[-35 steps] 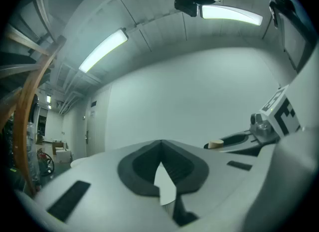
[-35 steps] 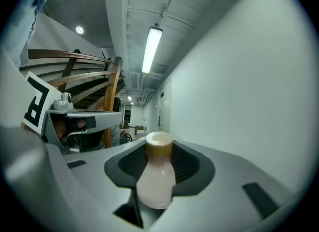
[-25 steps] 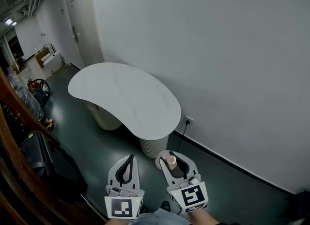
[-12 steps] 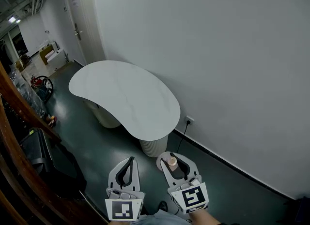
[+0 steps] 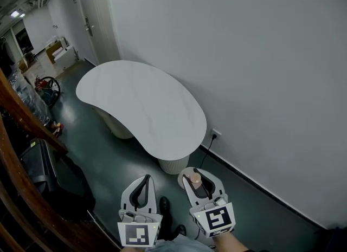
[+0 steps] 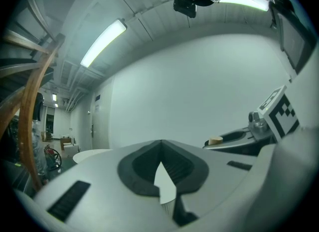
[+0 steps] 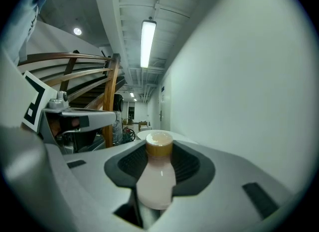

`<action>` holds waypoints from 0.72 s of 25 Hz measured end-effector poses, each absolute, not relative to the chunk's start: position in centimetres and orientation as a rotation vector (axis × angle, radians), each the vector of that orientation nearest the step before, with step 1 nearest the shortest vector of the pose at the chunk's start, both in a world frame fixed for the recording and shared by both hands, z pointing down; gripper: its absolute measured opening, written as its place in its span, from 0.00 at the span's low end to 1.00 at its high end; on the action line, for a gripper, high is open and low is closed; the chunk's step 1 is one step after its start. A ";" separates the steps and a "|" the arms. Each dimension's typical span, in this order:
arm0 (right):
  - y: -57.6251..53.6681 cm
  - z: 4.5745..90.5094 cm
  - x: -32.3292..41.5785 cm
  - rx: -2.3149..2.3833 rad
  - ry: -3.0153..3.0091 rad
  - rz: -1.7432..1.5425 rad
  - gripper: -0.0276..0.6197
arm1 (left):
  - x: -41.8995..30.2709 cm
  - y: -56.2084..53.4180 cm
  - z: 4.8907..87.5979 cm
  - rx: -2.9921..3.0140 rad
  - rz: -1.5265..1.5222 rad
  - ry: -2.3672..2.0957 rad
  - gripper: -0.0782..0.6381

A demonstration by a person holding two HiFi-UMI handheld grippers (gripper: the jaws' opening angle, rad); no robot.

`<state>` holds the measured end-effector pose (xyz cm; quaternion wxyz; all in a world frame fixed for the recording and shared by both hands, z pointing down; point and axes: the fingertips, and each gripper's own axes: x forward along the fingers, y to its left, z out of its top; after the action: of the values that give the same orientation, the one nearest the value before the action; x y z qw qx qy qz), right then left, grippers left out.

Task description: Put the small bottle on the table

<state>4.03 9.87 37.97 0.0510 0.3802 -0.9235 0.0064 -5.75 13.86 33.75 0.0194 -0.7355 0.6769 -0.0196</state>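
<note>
A white kidney-shaped table (image 5: 141,104) stands on ribbed pedestals against the wall, ahead of both grippers. The small bottle (image 5: 195,180), with a pale pinkish body and tan cap, sits upright between the jaws of my right gripper (image 5: 197,182), which is shut on it. In the right gripper view the bottle (image 7: 156,178) fills the gap of the right gripper (image 7: 159,148), and the table (image 7: 144,134) shows far behind. My left gripper (image 5: 142,187) hangs beside it over the dark floor, shut and holding nothing. In the left gripper view the left gripper (image 6: 161,144) shows its pads meeting.
A wooden stair rail (image 5: 21,121) runs down the left side, with a black case (image 5: 40,164) below it. A wall socket (image 5: 215,135) with a cable sits by the table's near end. A door (image 5: 95,18) is at the back left. A shoe (image 5: 164,205) shows below.
The table has come a little nearer and larger in the head view. Both grippers keep their places, the bottle still in the right one.
</note>
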 end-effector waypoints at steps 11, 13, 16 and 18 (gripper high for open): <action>1.9 37.9 0.6 1.196 -2.778 0.042 0.24 | -9.0 5.0 32.5 -2.310 -0.002 2.044 0.11; 0.5 37.6 -0.1 1.209 -2.776 0.026 0.24 | -9.7 3.6 32.3 -2.315 0.010 2.038 0.11; -1.6 37.2 -0.9 1.228 -2.773 0.006 0.24 | -10.4 1.4 31.7 -2.313 0.030 1.999 0.11; -2.9 36.9 -1.2 1.243 -2.767 -0.004 0.24 | -10.8 0.2 31.5 -2.320 0.040 1.978 0.11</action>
<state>-1.23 -2.85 36.90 0.0539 0.4092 -0.9108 -0.0014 -10.79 0.15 31.49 0.0463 -0.7601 0.6480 0.0130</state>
